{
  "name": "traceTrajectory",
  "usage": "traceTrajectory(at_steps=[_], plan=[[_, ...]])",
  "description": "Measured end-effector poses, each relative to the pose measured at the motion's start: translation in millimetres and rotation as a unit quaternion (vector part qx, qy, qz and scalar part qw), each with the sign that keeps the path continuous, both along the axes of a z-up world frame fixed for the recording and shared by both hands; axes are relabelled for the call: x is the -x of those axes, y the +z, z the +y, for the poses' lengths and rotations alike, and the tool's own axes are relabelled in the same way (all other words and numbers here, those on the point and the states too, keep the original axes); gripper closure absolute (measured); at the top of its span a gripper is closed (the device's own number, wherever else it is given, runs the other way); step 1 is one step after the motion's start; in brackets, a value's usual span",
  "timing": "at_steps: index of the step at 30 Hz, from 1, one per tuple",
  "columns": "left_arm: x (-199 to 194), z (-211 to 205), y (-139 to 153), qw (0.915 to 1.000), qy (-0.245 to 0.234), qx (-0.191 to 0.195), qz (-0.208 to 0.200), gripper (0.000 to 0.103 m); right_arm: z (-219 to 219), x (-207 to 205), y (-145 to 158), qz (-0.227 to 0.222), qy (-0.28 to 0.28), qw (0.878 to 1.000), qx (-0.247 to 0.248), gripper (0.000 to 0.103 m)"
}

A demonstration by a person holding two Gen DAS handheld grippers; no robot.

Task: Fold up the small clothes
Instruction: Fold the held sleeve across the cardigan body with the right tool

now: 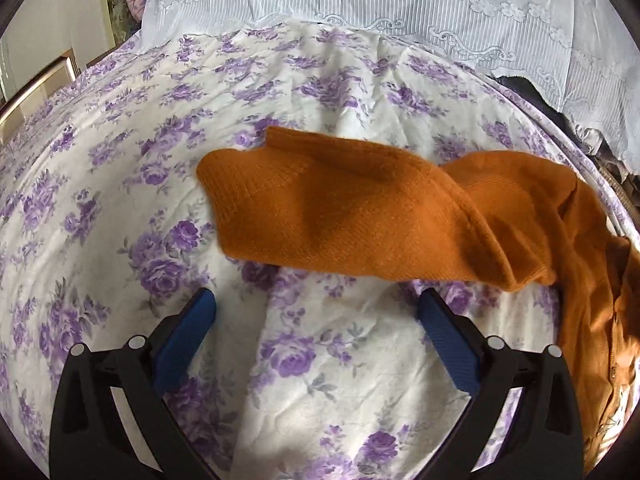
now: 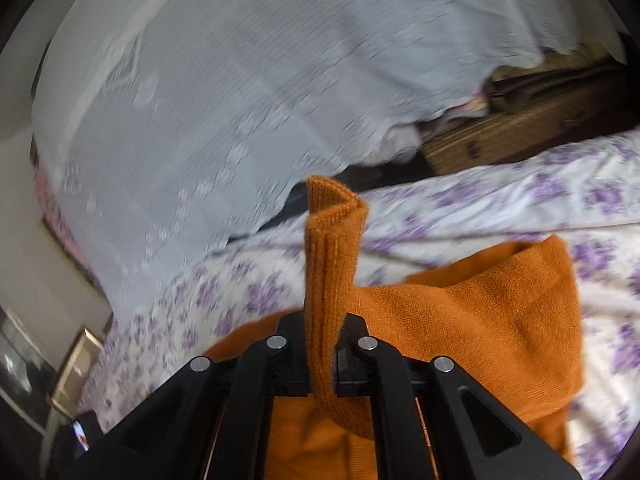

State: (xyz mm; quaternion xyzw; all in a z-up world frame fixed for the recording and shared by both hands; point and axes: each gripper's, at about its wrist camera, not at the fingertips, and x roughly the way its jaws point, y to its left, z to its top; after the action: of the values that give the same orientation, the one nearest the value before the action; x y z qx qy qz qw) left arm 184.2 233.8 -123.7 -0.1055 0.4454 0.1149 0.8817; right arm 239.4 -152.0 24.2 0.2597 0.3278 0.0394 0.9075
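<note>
An orange knit garment [image 1: 360, 208] lies on a white sheet with purple flowers [image 1: 304, 360]. One sleeve-like part stretches left across the sheet, and the rest bunches at the right edge. My left gripper [image 1: 316, 320] is open and empty, its blue pads [image 1: 188, 336] just in front of the garment's near edge. In the right wrist view, my right gripper [image 2: 322, 352] is shut on a ribbed orange edge [image 2: 328, 256] of the same garment [image 2: 480, 320], which stands up between the jaws.
A white lace curtain [image 1: 400, 4] hangs behind the bed. Wooden furniture [image 2: 520, 120] and dark clutter sit at the far right beyond the bed edge. A pale wooden frame [image 1: 36, 88] stands at the left.
</note>
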Motion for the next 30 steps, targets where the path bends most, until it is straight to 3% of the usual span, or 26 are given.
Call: traceTrajectory(at_steps=[6,10,14,16,17,23,27,30], plan=[[2.3,2.6,-0.4,0.9999,0.003,0.01,-0.004,0.004,47.4,-18.8,-46.6,0.075,0.043,0.994,0.06,0.096],[1.6,1.9,-0.5,0.9999,0.003,0.012,-0.004,0.004,53.6,-25.4,-73.7,0.123,0.064,0.988,0.07,0.093],[1.5,2.3,-0.5,0.9999,0.002,0.014,-0.005,0.004,55.6,-24.3,-69.3,0.123,0.08,0.986,0.075,0.084],[2.1,3.0,-0.2,0.9998,0.002,0.017,-0.006,0.004,59.7,-20.6,-65.1,0.116,0.095,0.985,0.086,0.066],[2.6,3.1,-0.2,0.9998,0.002,0.019,-0.007,0.004,62.3,-17.1,-61.7,0.11,0.102,0.984,0.092,0.062],[3.4,3.4,0.9,0.9998,0.0,0.021,-0.008,0.004,63.0,0.6,-44.2,0.09,0.121,0.983,0.101,0.06],[17.5,12.6,18.5,0.997,0.008,0.069,-0.036,0.004,48.1,17.9,-35.3,0.083,0.133,0.984,0.08,0.06],[31.4,3.9,42.4,0.9869,-0.028,0.147,-0.06,0.004,24.8,32.0,-26.8,0.072,0.133,0.986,0.069,0.06]])
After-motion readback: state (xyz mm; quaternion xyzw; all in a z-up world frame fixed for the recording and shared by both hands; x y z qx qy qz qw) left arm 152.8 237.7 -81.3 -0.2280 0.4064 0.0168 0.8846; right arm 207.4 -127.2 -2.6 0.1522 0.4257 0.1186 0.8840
